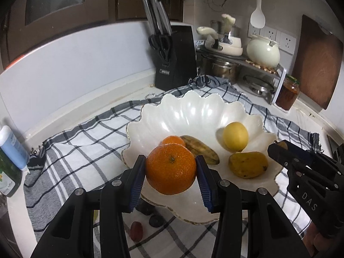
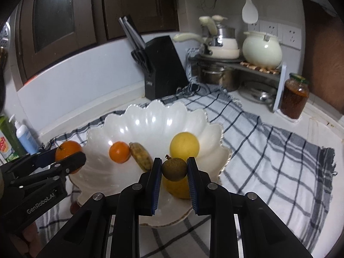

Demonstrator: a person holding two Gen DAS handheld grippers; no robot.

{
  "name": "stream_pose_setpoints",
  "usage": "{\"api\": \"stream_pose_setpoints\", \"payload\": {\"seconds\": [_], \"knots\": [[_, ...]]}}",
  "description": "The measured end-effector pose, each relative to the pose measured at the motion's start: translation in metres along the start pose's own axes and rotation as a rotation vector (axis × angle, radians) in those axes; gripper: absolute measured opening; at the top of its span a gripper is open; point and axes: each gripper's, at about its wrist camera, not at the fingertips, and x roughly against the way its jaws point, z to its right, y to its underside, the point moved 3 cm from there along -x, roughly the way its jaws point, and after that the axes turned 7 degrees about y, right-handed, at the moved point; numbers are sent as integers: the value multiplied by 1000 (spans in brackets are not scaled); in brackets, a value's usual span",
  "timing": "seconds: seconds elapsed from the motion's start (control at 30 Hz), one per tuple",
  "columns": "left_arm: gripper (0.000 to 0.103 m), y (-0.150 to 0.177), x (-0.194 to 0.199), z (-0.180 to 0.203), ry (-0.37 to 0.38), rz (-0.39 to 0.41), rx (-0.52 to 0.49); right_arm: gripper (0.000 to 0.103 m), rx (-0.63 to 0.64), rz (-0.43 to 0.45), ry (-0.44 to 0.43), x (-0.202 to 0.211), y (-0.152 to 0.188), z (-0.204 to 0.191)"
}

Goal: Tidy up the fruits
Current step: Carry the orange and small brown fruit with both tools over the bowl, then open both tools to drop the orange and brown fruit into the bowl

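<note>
Carrying two fruits toward the scalloped white bowl (image 1: 193,111) at once, with the delivery step under way. Gripping a large orange (image 1: 171,168) between the blue pads (image 1: 135,185) of the left gripper (image 1: 171,180), jaws spread only as far as the fruit's width and pressing on both its sides, hanging just above the bowl's near rim. Pinching a small brown-green round fruit (image 2: 174,169), perhaps a longan, in the right gripper (image 2: 174,182), jaws nearly together and clamped on its flanks, hovering over the bowl's near half.

Already lying inside the bowl: a smaller orange (image 2: 119,152), a spotted banana piece (image 2: 140,156), a yellow lemon (image 2: 184,146) and a yellowish mango-like fruit (image 1: 248,165).

Judging next: lowering each fruit into a free patch of the bowl floor, then easing the jaws apart, taking care that the round orange is not rolling into its neighbours.

Waiting on the checked cloth (image 2: 268,146) in front of the bowl: a reddish grape-like fruit (image 1: 136,231) and a couple of dark ones (image 1: 155,221), seemingly not yet collected.

Spreading beneath it all, the pale desk (image 1: 13,215), with a knife block (image 1: 175,58) behind.
</note>
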Motion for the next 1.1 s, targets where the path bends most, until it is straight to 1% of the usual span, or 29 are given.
{"api": "stream_pose_setpoints", "payload": {"seconds": [0.23,0.53,0.57,0.63,0.7,0.77,0.83,0.9,0.97,1.1], "knots": [[46,6,-20,-8,-3,-37,21,25,17,-46,-39,-18,8,-11],[47,14,-31,-8,7,-77,16,25,12,-86,-49,-30,14,-10],[47,14,-31,-8,6,-81,15,27,11,-88,-48,-30,14,-10],[54,15,-30,-7,-1,-77,12,36,7,-88,-38,-29,15,-9],[66,15,-25,-7,-22,-63,7,54,-7,-84,-29,-27,15,-7],[72,14,-21,-7,-35,-56,3,62,-21,-74,-25,-23,14,-5],[76,13,-16,-8,-43,-50,3,66,-30,-67,-14,-20,15,-3],[85,13,-11,-9,-64,-41,3,72,-38,-63,-2,-17,15,-2],[89,13,-6,-10,-77,-33,6,77,-44,-60,20,-14,15,1],[93,13,4,-9,-90,-20,3,81,-56,-44,56,-4,15,5]]}}
